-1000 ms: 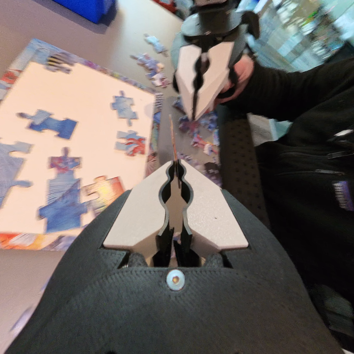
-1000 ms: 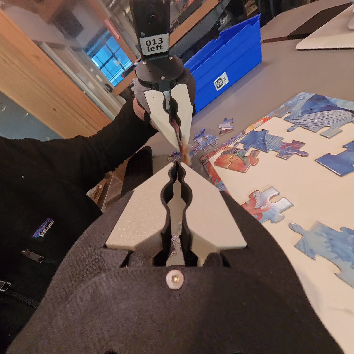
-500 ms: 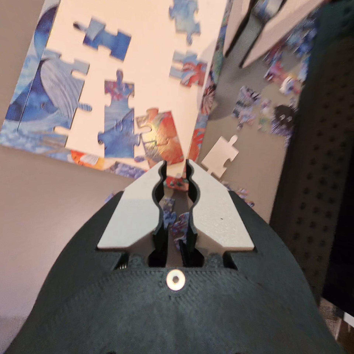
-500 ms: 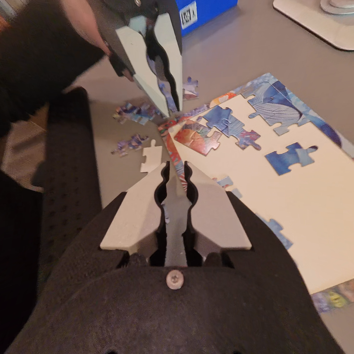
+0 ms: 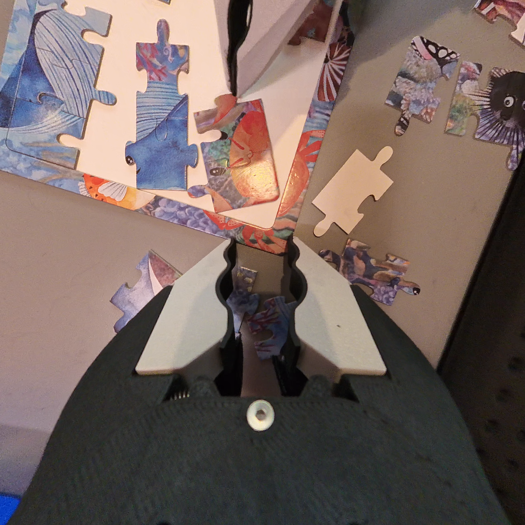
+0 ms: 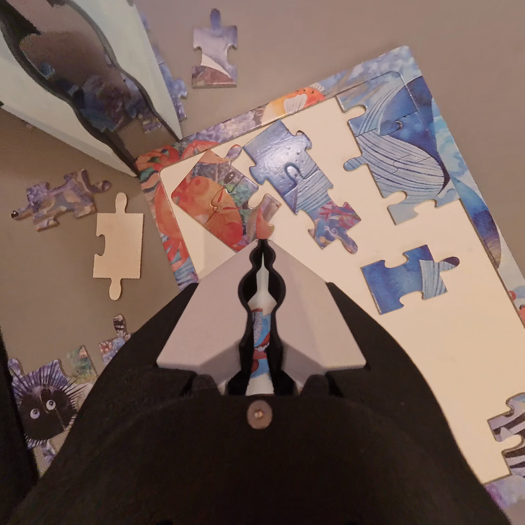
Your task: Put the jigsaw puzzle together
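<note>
The puzzle tray [image 5: 181, 213] has a cream base and a colourful sea-life frame, with several pieces lying in it. My right gripper [image 6: 262, 241] is shut, and its tips rest on the tab of an orange-and-grey piece [image 6: 268, 211] that lies flat in the tray's corner against the orange crab piece [image 5: 250, 170]. It also shows at the top of the left wrist view [image 5: 233, 92]. My left gripper [image 5: 260, 245] is open and empty, just off the tray's corner above two loose blue pieces [image 5: 270, 321] on the table.
Loose pieces lie on the grey table around the corner: a face-down cream piece [image 5: 352, 193], a purple piece [image 5: 369, 272], a pale piece [image 5: 142, 287] and a black pufferfish piece [image 5: 500, 108]. A dark perforated surface [image 5: 497, 312] borders the table on the right. My hands' fingertips stand some 10 cm from each other.
Both grippers tipped down toward the table and moved close to the tray corner. The left let go of the thin piece it held and opened. The right closed onto the orange-and-grey piece's tab.
</note>
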`<state>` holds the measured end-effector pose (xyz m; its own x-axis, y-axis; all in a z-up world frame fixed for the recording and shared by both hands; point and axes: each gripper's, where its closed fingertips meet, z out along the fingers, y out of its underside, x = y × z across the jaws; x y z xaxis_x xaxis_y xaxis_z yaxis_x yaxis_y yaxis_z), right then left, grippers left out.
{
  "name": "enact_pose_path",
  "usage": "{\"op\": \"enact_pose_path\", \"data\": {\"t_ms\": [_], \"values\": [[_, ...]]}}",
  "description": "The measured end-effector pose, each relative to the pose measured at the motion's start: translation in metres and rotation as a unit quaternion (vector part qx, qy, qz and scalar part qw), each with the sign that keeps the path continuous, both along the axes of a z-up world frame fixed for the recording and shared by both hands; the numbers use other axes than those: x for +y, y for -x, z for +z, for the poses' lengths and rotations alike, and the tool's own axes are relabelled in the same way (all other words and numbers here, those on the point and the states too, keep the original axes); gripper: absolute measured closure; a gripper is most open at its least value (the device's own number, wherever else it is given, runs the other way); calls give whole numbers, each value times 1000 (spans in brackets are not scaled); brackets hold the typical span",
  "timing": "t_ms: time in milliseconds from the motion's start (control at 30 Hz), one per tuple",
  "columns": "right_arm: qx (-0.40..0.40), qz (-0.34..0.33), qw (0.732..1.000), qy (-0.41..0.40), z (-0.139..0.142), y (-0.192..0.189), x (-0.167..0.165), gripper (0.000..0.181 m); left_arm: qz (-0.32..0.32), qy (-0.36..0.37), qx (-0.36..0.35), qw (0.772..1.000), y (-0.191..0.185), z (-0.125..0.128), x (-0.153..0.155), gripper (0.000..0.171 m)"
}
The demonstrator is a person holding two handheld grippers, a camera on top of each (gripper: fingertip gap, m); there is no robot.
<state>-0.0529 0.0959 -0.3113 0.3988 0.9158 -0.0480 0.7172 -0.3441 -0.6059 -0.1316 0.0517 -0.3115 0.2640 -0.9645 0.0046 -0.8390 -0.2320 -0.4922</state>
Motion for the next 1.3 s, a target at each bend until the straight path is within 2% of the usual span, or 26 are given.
{"op": "enact_pose_path", "data": {"t_ms": [167, 267, 400, 567, 733, 1133, 1300], "values": [[19, 43, 997, 59, 2, 12, -31, 181, 4, 1, -20, 1000, -3, 0, 1, 136], [6, 58, 997, 51, 1, 16, -39, 181, 3, -1, -15, 1000, -3, 0, 1, 136], [15, 10, 1000, -12, 22, 0, -3, 181, 5, 0, -17, 1000, -3, 0, 1, 136], [-16, 9, 1000, -20, 3, -8, 21, 181, 6, 0, -16, 1000, -4, 0, 1, 137], [-9, 47, 999, -18, -1, -1, 9, 181, 8, 1, -21, 1000, -4, 0, 1, 136], [-41, 90, 995, 4, -1, -13, -16, 181, 8, -2, -30, 1000, -6, 1, 1, 141], [-22, 80, 997, -12, 5, -10, -1, 181, 10, -3, -32, 999, -7, 1, 2, 142]]}}
